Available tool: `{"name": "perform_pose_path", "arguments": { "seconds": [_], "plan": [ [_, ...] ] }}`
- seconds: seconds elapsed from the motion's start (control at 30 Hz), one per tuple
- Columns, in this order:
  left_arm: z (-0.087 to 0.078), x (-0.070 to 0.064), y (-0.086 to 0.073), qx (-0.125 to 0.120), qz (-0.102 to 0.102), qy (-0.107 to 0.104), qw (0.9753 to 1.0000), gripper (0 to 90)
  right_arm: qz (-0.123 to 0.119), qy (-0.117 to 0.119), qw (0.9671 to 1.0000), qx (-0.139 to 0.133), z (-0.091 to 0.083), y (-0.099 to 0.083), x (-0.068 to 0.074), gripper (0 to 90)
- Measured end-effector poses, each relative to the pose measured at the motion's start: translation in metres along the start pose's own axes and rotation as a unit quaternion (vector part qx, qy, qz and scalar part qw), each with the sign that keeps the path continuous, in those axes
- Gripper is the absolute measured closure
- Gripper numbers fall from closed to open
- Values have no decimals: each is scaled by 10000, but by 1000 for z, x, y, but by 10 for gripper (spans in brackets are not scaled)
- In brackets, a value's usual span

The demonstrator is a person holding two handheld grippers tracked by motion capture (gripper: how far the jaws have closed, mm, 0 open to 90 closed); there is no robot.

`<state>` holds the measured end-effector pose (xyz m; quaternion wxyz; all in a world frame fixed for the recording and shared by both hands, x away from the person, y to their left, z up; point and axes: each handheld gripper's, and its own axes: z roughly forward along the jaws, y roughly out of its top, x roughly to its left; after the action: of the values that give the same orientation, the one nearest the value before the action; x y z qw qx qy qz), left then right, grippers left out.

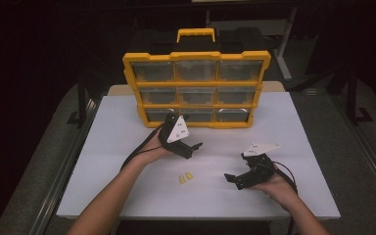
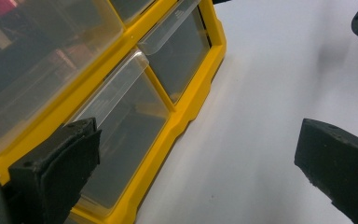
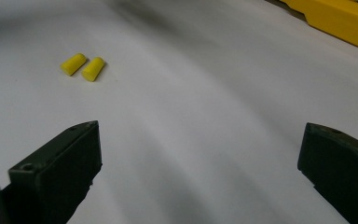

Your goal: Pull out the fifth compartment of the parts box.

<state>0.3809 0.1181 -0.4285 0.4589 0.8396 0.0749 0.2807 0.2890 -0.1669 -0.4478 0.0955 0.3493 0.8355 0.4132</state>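
- Yellow foam earplugs, two small tapered pieces, lie side by side, touching or nearly so, on the white table in the lower middle of the high view; in the right gripper view they sit at upper left.
- Left gripper, centre of the high view, hangs just in front of the yellow plastic organiser with clear drawers; its jaws are spread wide, holding nothing.
- Right gripper, lower right of centre, points left toward the earplugs, near them but apart; its jaws stand wide apart and empty.
- Bottom clear drawers fill the left of the left gripper view.
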Motion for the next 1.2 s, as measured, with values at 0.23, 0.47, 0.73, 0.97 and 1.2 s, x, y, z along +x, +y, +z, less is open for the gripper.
{"name": "perform_pose_path", "arguments": {
  "seconds": [0.23,0.47,0.73,0.97,1.2],
  "plan": [
    [0,-1,0,6,156,48,9999,0,-4,1,10000,0,0,0,0,0],
    [-1,-3,1,20,384,161,9991,0,-7,2,10000,3,0,0,0,0],
    [0,-6,1,30,633,256,9977,0,-5,0,10000,2,0,0,0,0],
    [0,-9,2,55,815,319,9961,0,-7,1,10000,4,0,0,0,0],
    [0,-10,2,98,1023,401,9939,0,-15,4,10000,5,0,0,0,0]
  ]
}}
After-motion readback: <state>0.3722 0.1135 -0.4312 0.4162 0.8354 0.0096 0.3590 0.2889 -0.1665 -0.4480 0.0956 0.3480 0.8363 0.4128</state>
